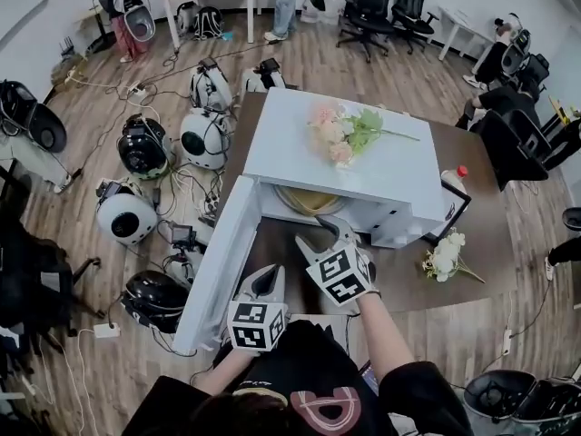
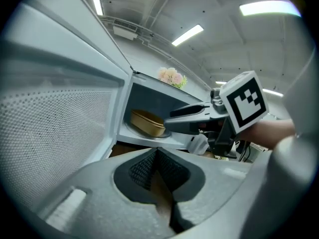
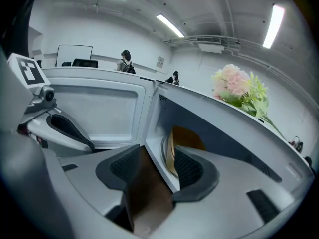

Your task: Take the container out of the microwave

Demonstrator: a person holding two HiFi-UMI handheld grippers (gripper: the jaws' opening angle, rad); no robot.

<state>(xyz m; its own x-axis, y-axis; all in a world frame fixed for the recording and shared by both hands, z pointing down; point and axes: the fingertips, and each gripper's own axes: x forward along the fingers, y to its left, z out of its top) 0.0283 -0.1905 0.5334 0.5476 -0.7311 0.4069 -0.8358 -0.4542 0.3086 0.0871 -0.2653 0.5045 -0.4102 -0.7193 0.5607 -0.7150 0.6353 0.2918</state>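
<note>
A white microwave stands on the brown table with its door swung wide open to the left. Inside on the turntable sits a tan oval container, also seen in the left gripper view and the right gripper view. My right gripper is at the cavity's mouth, rolled on its side, jaws open and empty, with the container just beyond them. My left gripper hangs lower, near the inside of the door, its pads meeting with nothing between them.
Pink flowers lie on top of the microwave. A white flower bunch and a red-capped bottle sit on the table to the right. Several round helmets and cables cover the floor at left. Office chairs stand at the back.
</note>
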